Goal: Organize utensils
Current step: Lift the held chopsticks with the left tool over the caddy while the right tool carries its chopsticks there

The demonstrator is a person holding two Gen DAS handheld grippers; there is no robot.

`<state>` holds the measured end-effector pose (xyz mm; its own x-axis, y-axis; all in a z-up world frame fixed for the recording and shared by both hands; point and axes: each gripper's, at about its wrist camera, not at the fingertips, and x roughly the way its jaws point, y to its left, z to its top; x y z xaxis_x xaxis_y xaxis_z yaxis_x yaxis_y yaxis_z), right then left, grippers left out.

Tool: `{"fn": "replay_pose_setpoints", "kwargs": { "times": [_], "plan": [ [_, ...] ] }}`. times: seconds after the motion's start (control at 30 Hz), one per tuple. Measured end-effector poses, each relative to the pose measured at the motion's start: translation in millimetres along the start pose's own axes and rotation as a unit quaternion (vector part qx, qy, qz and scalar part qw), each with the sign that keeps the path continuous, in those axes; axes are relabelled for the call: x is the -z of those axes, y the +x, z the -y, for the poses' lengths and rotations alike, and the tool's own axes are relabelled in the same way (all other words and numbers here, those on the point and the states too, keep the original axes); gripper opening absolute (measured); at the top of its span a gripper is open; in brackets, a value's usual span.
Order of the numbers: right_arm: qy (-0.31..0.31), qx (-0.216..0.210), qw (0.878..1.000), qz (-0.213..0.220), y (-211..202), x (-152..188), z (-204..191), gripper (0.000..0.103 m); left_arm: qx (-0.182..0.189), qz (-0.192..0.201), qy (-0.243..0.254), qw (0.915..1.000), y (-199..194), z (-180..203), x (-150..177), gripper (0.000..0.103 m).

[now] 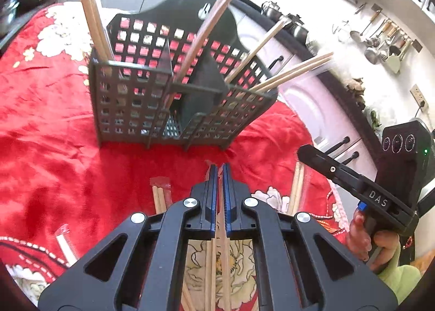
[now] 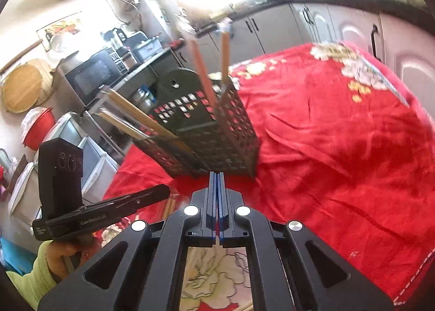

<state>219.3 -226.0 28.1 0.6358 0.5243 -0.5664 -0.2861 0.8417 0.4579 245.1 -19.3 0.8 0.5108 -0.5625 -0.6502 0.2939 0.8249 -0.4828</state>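
Note:
A dark perforated utensil holder (image 1: 163,104) stands on the red floral cloth (image 1: 49,126), with several pairs of wooden chopsticks (image 1: 209,25) leaning out of its compartments. My left gripper (image 1: 220,168) is just in front of the holder, its jaws nearly closed on a pair of wrapped chopsticks (image 1: 221,243) that runs back under the fingers. More chopstick pairs lie on the cloth at the left (image 1: 160,196) and right (image 1: 296,188). My right gripper (image 2: 217,175) is shut and empty, close to the holder (image 2: 212,137); it also shows in the left wrist view (image 1: 301,152).
Kitchen cabinets (image 1: 320,109) and a dark counter edge run behind the table. Hanging ladles (image 1: 380,44) and pots line the wall. A microwave (image 2: 92,77) and a red basin (image 2: 38,126) stand at the left in the right wrist view.

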Motion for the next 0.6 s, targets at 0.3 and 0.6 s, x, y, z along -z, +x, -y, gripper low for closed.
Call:
{"fn": "replay_pose_setpoints", "kwargs": {
  "times": [0.3,0.6],
  "plan": [
    [-0.023,-0.008,0.999,0.022,-17.8,-4.1,-27.0,0.001,0.009,0.036,0.004,0.9993,-34.6,7.7,0.6,0.002],
    [-0.053,-0.009,0.998,0.041,-33.0,-6.4,-55.2,0.001,0.02,0.066,0.014,0.9976,-60.9,14.3,5.1,0.0]
  ]
}}
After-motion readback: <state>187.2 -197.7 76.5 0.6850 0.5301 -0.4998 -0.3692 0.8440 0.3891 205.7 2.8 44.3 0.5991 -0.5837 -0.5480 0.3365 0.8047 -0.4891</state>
